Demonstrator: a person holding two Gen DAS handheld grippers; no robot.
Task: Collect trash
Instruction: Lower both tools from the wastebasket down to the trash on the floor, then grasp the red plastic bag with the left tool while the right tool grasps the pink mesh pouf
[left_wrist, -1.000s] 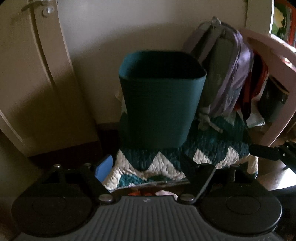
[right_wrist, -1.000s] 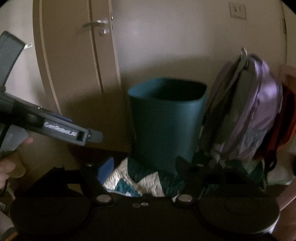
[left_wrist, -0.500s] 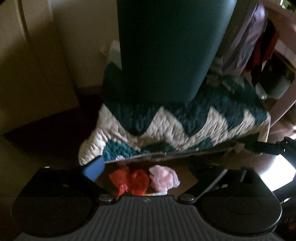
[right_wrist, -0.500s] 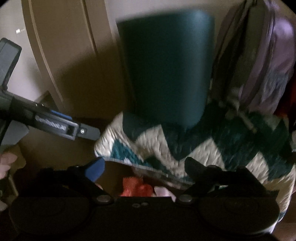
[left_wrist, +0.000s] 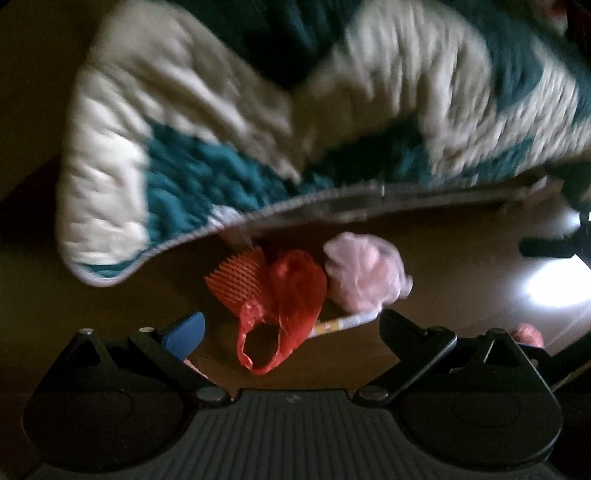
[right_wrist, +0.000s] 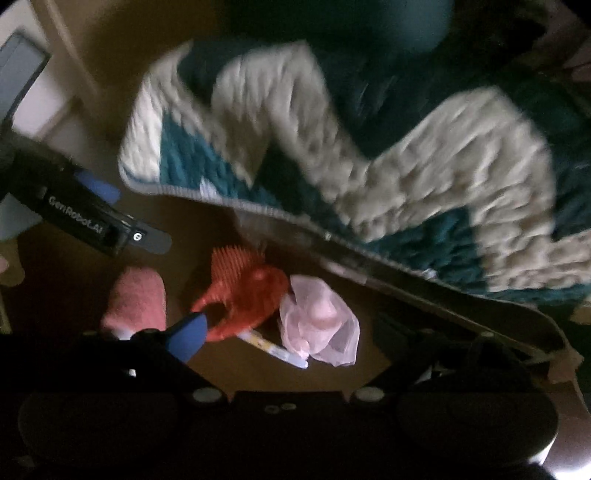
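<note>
A crumpled red plastic bag (left_wrist: 291, 306) lies touching a pink mesh wad (left_wrist: 364, 275) on the brown floor (left_wrist: 443, 258), just below the chevron rug's (left_wrist: 221, 122) edge. Both my left gripper (left_wrist: 291, 328) and right gripper (right_wrist: 291, 328) hang spread wide, holding nothing.

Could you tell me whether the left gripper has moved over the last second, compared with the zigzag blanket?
Yes. The left gripper has tipped downward: the blanket slid up the left wrist view, and the red bag on the floor now lies between its open fingers.

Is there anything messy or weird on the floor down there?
Yes. A crumpled red mesh bag, a pink crumpled bag and a thin stick-like wrapper lie loose on the brown floor, beside the edge of the teal and white rug.
</note>
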